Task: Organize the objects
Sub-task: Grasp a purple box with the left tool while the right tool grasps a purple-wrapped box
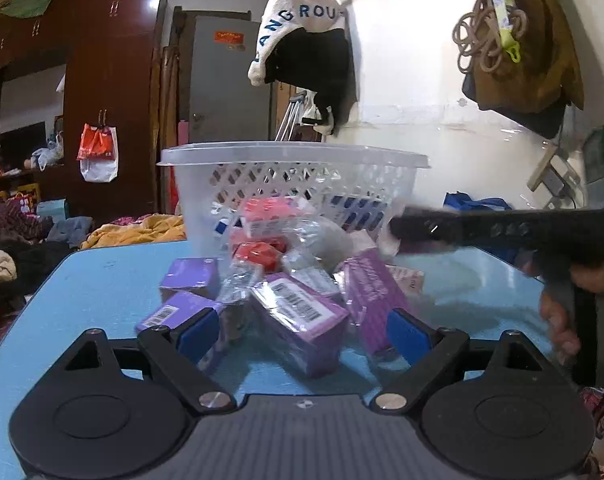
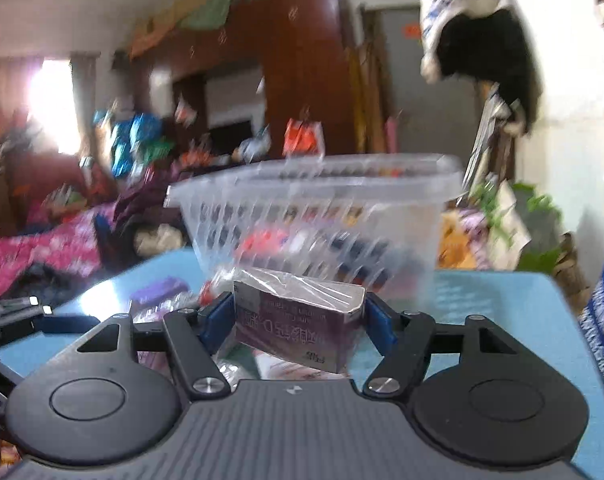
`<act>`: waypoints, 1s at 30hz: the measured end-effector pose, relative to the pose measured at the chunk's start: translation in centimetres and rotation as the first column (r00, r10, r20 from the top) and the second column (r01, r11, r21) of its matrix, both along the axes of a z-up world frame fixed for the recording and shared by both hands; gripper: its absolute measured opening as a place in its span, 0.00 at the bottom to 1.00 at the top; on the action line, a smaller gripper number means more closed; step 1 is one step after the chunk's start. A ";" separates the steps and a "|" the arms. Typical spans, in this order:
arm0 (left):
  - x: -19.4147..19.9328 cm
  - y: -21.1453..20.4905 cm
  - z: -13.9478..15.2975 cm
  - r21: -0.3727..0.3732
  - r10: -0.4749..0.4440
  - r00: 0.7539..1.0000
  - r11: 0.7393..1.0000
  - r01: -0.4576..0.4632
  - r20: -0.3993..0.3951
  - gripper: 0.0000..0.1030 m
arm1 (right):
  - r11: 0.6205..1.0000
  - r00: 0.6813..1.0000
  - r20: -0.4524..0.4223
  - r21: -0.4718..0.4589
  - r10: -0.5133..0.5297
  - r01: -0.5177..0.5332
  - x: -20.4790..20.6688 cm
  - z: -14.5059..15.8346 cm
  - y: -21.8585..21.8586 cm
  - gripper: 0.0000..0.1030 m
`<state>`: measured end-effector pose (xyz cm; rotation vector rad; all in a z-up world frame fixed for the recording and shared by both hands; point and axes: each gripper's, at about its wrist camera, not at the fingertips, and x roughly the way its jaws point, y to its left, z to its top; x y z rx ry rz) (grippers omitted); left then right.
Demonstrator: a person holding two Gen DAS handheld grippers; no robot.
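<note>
Right claw (image 2: pixel 298 322) clamps blurred purple box (image 2: pixel 302 328), its base hidden.

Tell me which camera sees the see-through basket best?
The left wrist view. There the basket is sharp, with its rim, lattice wall and boxes inside clear, behind the pile of purple boxes. In the right wrist view the same basket is large but smeared by blur.
</note>
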<state>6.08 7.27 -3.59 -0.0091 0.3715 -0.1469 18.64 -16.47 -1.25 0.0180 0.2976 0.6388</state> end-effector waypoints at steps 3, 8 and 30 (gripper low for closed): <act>0.4 -0.8 0.2 0.013 0.049 0.999 0.999 -0.049 0.014 0.73 | 0.999 0.999 0.037 0.033 -0.032 0.031 -0.6 0.2 -0.8 0.69; -0.7 -0.6 0.3 -0.003 0.114 0.993 0.993 -0.114 0.039 0.59 | 0.998 0.997 0.059 0.031 -0.051 0.049 -0.5 0.4 -0.4 0.69; 0.1 -1.1 -1.2 0.015 0.124 0.991 0.992 -0.126 0.058 0.37 | 0.997 0.991 0.111 0.011 -0.078 0.077 -1.0 0.3 0.2 0.69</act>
